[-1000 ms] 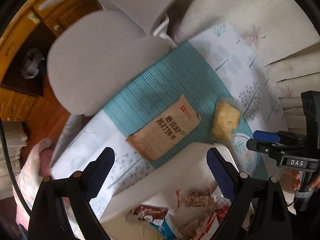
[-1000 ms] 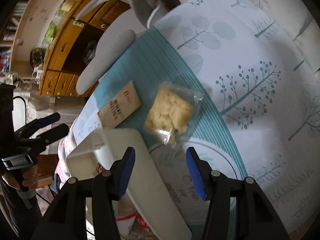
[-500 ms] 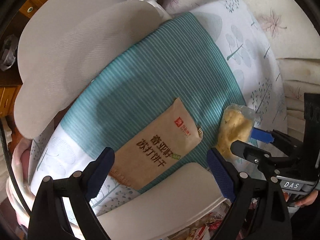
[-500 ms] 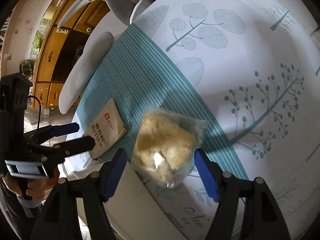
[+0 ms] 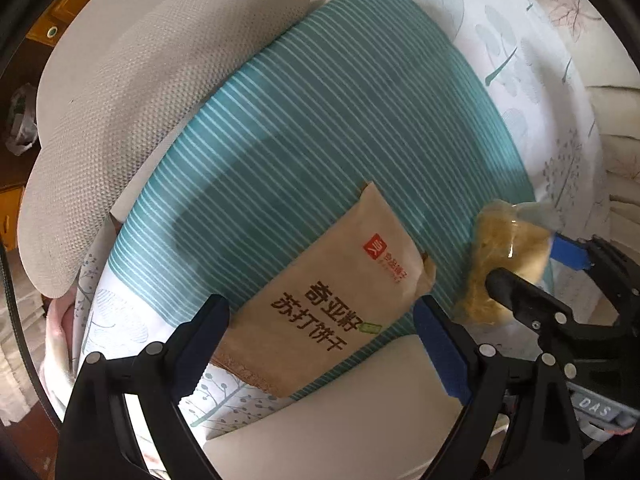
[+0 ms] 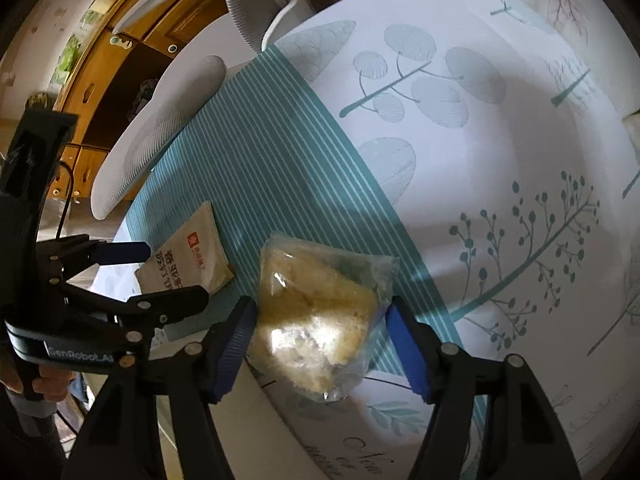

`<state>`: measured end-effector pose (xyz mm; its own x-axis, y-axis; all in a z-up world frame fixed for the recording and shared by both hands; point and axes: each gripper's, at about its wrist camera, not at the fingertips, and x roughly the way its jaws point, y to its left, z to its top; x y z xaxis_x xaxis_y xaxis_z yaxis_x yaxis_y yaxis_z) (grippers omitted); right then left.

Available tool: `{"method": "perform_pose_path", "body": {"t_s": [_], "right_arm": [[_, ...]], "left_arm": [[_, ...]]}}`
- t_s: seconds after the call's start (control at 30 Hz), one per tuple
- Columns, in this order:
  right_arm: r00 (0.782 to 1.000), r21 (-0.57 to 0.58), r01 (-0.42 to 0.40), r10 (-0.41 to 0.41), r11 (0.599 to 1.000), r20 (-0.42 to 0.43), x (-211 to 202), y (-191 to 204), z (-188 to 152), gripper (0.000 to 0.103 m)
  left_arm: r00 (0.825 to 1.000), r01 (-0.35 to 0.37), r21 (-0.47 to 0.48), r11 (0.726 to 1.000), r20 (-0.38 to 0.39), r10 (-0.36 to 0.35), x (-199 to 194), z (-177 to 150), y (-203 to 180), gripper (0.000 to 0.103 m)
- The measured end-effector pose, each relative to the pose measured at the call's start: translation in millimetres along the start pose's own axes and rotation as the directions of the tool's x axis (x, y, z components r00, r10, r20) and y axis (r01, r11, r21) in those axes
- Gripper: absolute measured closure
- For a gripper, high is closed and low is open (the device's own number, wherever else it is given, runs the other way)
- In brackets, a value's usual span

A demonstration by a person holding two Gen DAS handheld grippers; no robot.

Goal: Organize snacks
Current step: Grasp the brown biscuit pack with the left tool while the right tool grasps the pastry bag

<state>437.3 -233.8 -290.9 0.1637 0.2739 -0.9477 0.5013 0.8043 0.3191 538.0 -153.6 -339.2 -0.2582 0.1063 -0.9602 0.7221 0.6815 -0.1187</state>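
A brown paper cracker packet (image 5: 332,300) with Chinese print lies on the teal striped cloth (image 5: 320,120); it also shows in the right wrist view (image 6: 188,256). My left gripper (image 5: 320,332) is open, its fingers on either side of the packet's near end. A clear bag of yellow crumbly snack (image 6: 316,320) lies to the right of the packet and shows in the left wrist view (image 5: 500,260). My right gripper (image 6: 324,344) is open, its blue pads on either side of the bag.
A white bin rim (image 5: 340,420) sits just below the packet. A grey mesh office chair (image 5: 140,80) stands beyond the table's far edge. The white tree-print tablecloth (image 6: 500,160) stretches to the right. A wooden cabinet (image 6: 100,60) is at the back left.
Both grippers have moved forward and down over the table. The left one now straddles the cracker packet and the right one straddles the snack bag. Both stay open.
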Motion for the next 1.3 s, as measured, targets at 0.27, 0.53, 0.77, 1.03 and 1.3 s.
{"method": "perform_pose_path", "body": {"t_s": [0.27, 0.53, 0.77, 1.03, 1.3], "right_arm": [[1.000, -0.038, -0.013, 0.014, 0.999, 0.028, 0, -4, -1, 0.043], [0.999, -0.028, -0.033, 0.033, 0.999, 0.015, -3, -12, -10, 0.047], [0.999, -0.009, -0.035, 0.035, 0.999, 0.006, -8, -21, -20, 0.050], [1.000, -0.018, -0.006, 0.006, 1.000, 0.015, -16, -27, -32, 0.052], [0.999, -0.023, -0.033, 0.033, 0.999, 0.039, -33, -29, -43, 0.052]], "left_arm": [[0.999, -0.036, 0.014, 0.999, 0.006, 0.036, 9, 1, -20, 0.009], [0.998, -0.031, 0.031, 0.999, 0.048, 0.029, 9, -5, -37, 0.023], [0.997, 0.003, 0.018, 1.000, 0.074, -0.004, 7, -14, -42, 0.035], [0.991, 0.036, -0.045, 0.998, 0.127, -0.030, -7, -30, -23, 0.061], [0.984, 0.059, -0.100, 0.993, 0.175, -0.041, -33, -30, -12, 0.074]]}}
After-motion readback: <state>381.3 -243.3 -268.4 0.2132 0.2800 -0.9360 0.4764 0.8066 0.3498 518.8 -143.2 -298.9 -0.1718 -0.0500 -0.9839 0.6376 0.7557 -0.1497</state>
